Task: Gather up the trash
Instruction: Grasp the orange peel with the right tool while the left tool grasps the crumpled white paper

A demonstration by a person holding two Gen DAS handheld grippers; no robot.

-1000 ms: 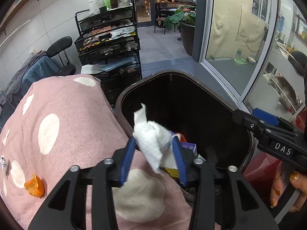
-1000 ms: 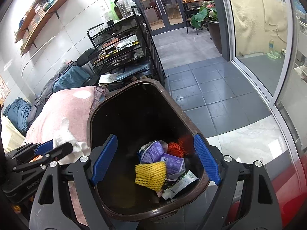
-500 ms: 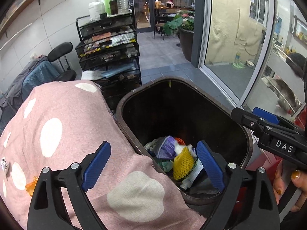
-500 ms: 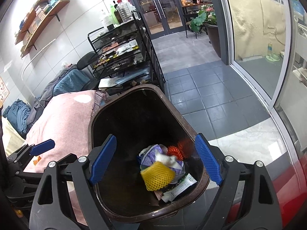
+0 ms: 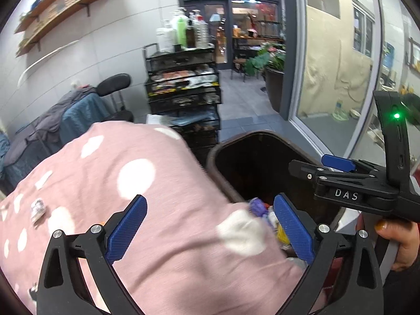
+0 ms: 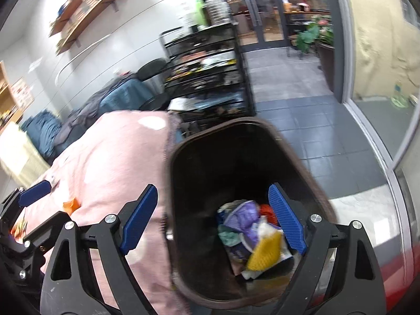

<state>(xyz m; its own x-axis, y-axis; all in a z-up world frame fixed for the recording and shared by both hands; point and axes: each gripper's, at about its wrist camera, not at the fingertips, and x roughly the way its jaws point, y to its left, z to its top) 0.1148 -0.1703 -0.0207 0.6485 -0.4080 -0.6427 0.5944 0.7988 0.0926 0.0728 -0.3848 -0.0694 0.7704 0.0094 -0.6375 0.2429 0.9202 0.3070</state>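
A pink cloth cover (image 5: 162, 183) with white dots, soft and matt, fills the lower left of the left wrist view. At centre right, the dark brown bin (image 6: 183, 173) looks like smooth, slightly glossy plastic. Inside it lie a yellow foam net (image 6: 265, 252), crumpled purple wrappers (image 6: 244, 218) with a sheen and white tissue paper (image 6: 265, 229). Both grippers have matt black plastic frames, silver metal screws and ribbed blue pads (image 5: 294, 228). At upper left, wooden shelves (image 5: 63, 13) hang on a smooth tiled wall. The black metal mesh rack (image 5: 183, 84) stands at top centre, on matt grey floor tiles (image 6: 315, 120).
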